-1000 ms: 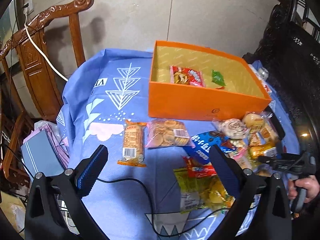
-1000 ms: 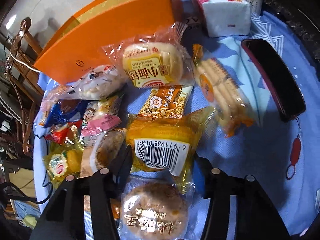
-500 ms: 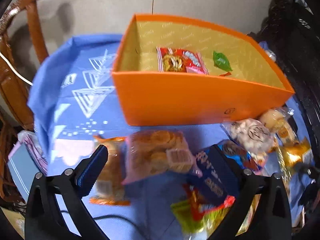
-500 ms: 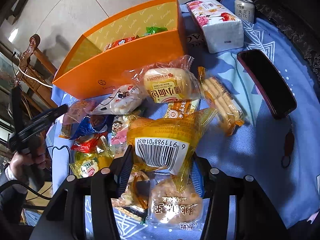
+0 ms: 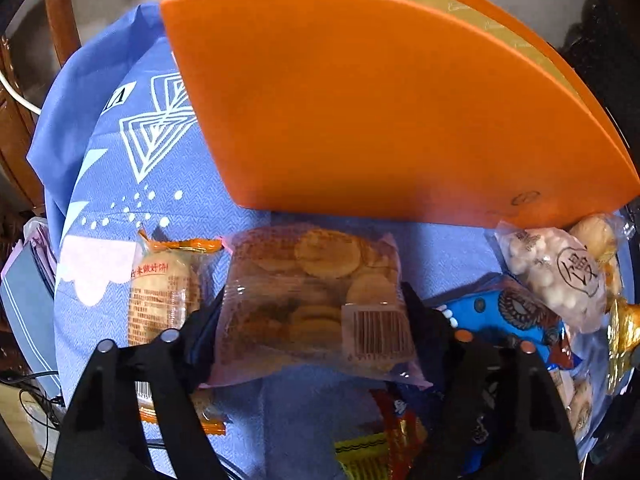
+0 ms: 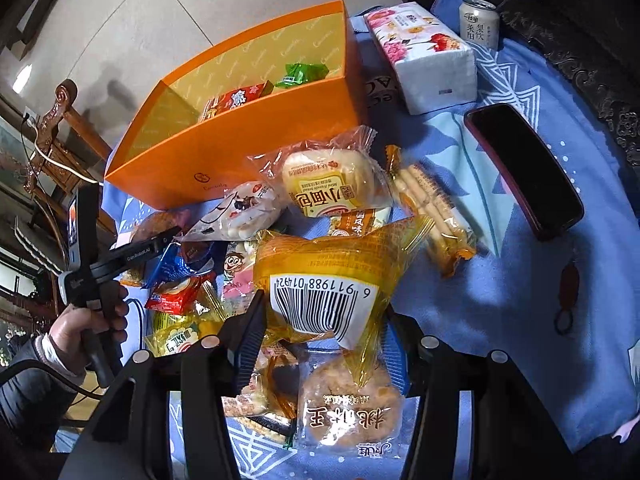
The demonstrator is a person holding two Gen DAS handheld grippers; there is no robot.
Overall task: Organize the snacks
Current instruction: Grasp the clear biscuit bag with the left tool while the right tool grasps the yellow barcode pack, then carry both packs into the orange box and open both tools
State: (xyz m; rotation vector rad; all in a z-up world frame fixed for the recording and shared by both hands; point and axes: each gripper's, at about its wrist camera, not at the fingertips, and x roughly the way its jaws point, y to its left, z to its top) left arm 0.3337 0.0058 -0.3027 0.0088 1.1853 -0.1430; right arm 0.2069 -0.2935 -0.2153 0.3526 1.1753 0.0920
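Observation:
My left gripper (image 5: 316, 316) is shut on a clear bag of round biscuits (image 5: 316, 300), low over the blue cloth in front of the orange box (image 5: 360, 100). My right gripper (image 6: 324, 320) is shut on a yellow-wrapped snack with a barcode (image 6: 324, 276) and holds it above the snack pile. The orange box (image 6: 240, 152) stands behind the pile and holds a red packet (image 6: 236, 100) and a green packet (image 6: 304, 74). The left gripper also shows in the right wrist view (image 6: 160, 240), by the pile's left edge.
A small bread pack (image 6: 332, 184), biscuit sticks (image 6: 432, 208), a peach cake pack (image 6: 348, 412), a blue packet (image 5: 504, 316) and an orange-wrapped cake (image 5: 164, 292) lie around. A tissue pack (image 6: 424, 52), a can (image 6: 478, 20) and a dark case (image 6: 524, 168) lie right.
My left gripper moved forward and down to the biscuit bag and closed on it. My right gripper lifted the yellow snack up off the pile.

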